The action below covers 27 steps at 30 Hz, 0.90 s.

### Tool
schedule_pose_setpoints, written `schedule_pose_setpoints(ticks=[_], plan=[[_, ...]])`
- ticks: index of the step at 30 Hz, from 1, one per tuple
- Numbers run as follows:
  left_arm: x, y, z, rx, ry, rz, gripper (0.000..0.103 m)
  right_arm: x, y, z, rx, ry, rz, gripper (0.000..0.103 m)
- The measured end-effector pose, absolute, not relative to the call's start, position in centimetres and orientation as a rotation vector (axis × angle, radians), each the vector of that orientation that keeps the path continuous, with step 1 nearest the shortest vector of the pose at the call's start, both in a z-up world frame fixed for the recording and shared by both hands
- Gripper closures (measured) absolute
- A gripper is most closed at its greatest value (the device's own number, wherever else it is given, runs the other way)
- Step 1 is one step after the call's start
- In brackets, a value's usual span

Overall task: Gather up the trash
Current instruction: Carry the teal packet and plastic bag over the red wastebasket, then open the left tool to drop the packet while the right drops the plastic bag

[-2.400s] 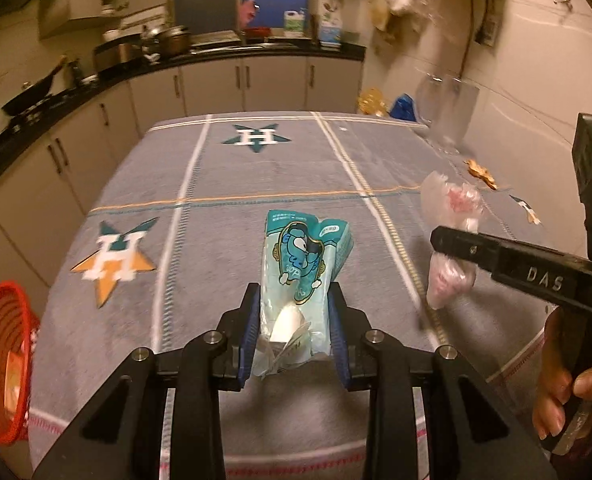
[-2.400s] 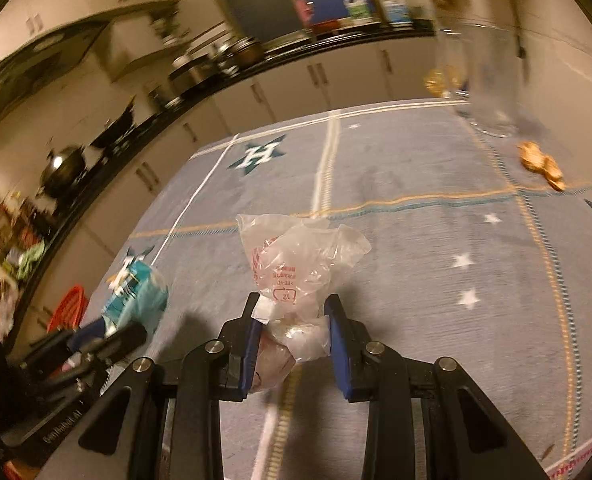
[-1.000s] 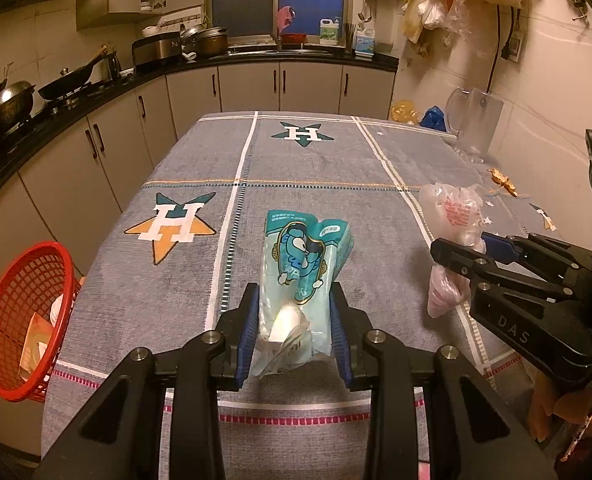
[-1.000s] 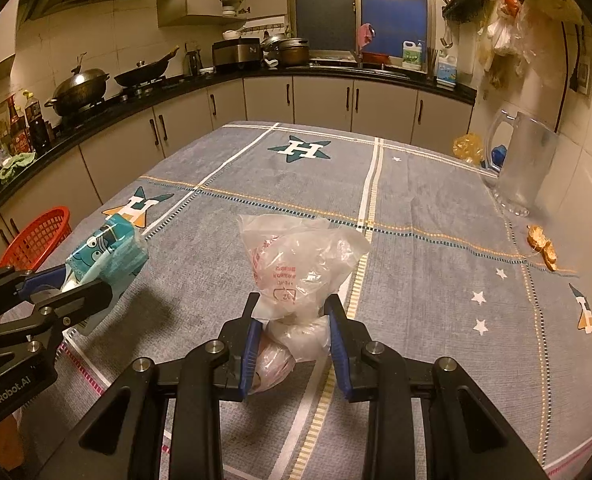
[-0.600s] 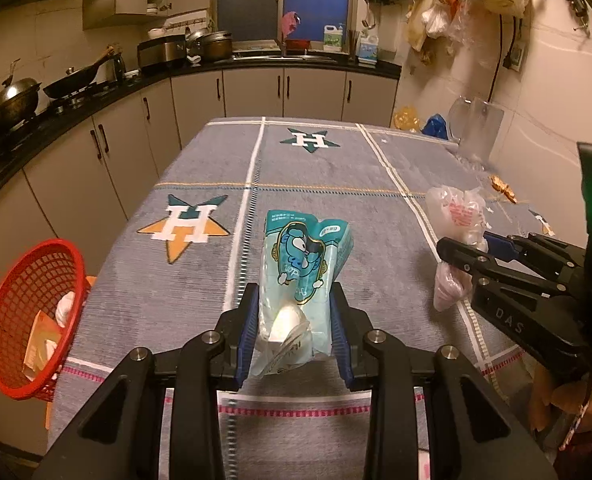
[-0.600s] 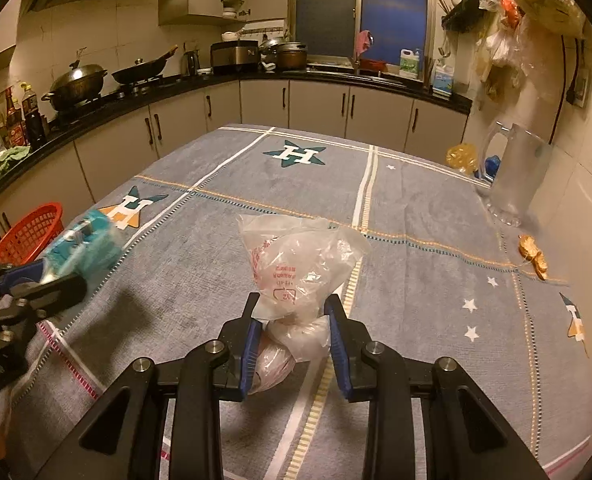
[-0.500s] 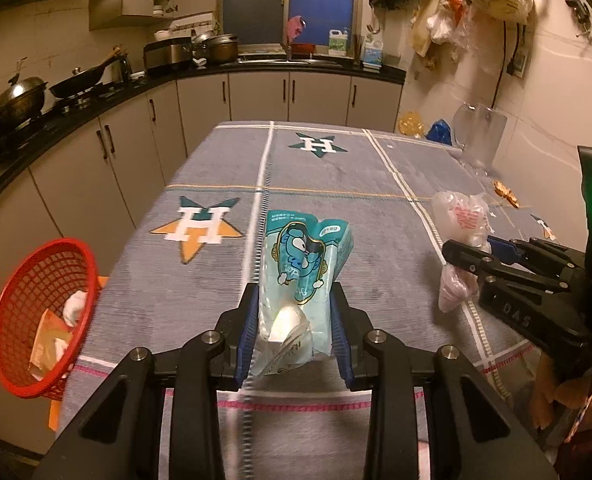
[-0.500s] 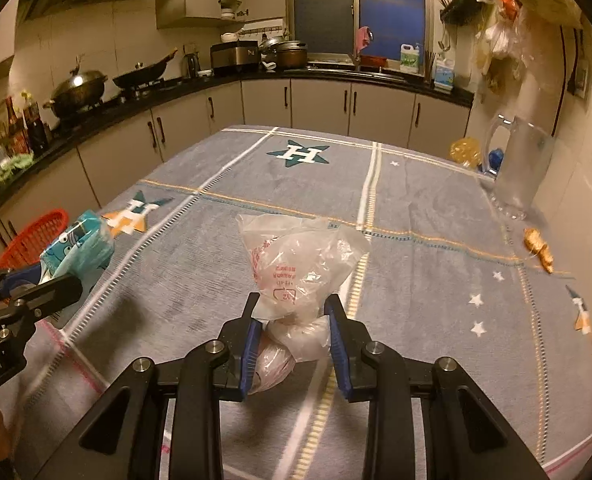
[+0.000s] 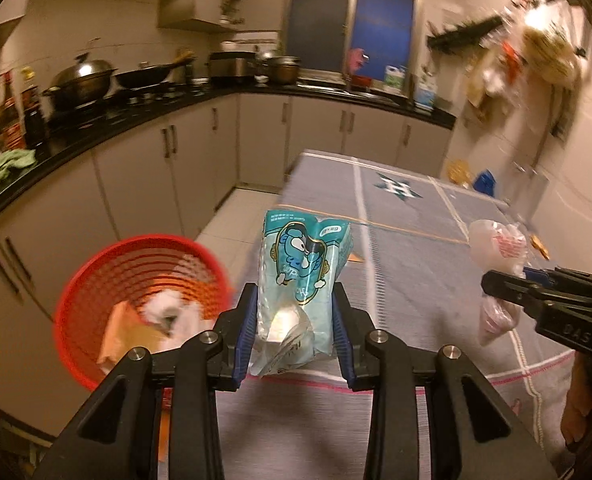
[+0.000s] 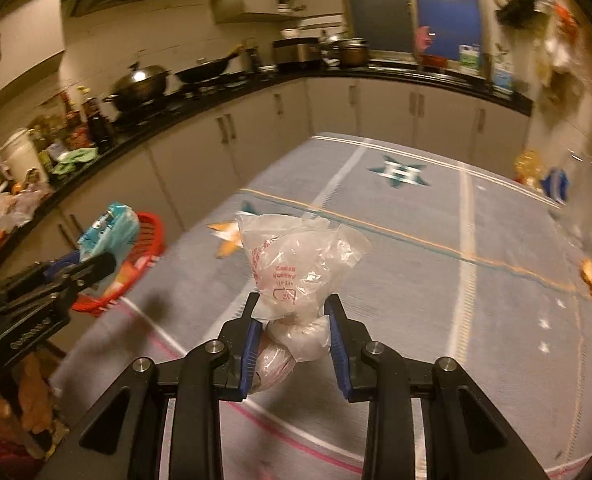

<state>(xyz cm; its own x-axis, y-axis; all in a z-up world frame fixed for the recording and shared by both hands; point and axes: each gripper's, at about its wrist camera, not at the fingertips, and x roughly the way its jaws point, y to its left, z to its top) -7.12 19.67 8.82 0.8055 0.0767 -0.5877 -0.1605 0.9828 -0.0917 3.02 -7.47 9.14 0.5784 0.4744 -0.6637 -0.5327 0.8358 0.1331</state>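
The bench (image 10: 435, 280) wears a grey woven cloth with star-and-H patches. Beside its edge, a round red mesh basket (image 9: 96, 280) holds crumpled white and tan scraps. Left tongs (image 9: 294, 340) clamp a glossy teal cartoon pouch (image 9: 299, 264) — up in the air by the basket. Right tongs (image 10: 292, 344) pinch a crinkly clear bag (image 10: 292, 264), red print unreadable.

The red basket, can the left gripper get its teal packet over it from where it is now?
Probably yes. The left gripper, shut on the teal packet, has open air between it and the red basket beside the table; nothing blocks that side.
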Motion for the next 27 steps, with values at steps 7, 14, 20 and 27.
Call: schedule_pose_setpoints(ticks=[7,14,20,27], plan=[[-9.0,26.6,8.6,-0.200,0.604,0.258,0.069,3.7,-0.8,10.2,-0.090,0.793,0.728,0.069],[-9.4,30.9,6.9,-0.244,0.639,0.327,0.068,4.0,6.2,9.8,-0.118,0.838,0.838,0.068],[-8.9,32.5,5.6,-0.259,0.662,0.343,0.068,4.7,10.6,9.1,-0.138,0.864,0.877,0.068],[-7.8,33.1,4.7,-0.235,0.679,0.361,0.068,6.0,14.2,7.4,-0.159,0.899,0.884,0.068]])
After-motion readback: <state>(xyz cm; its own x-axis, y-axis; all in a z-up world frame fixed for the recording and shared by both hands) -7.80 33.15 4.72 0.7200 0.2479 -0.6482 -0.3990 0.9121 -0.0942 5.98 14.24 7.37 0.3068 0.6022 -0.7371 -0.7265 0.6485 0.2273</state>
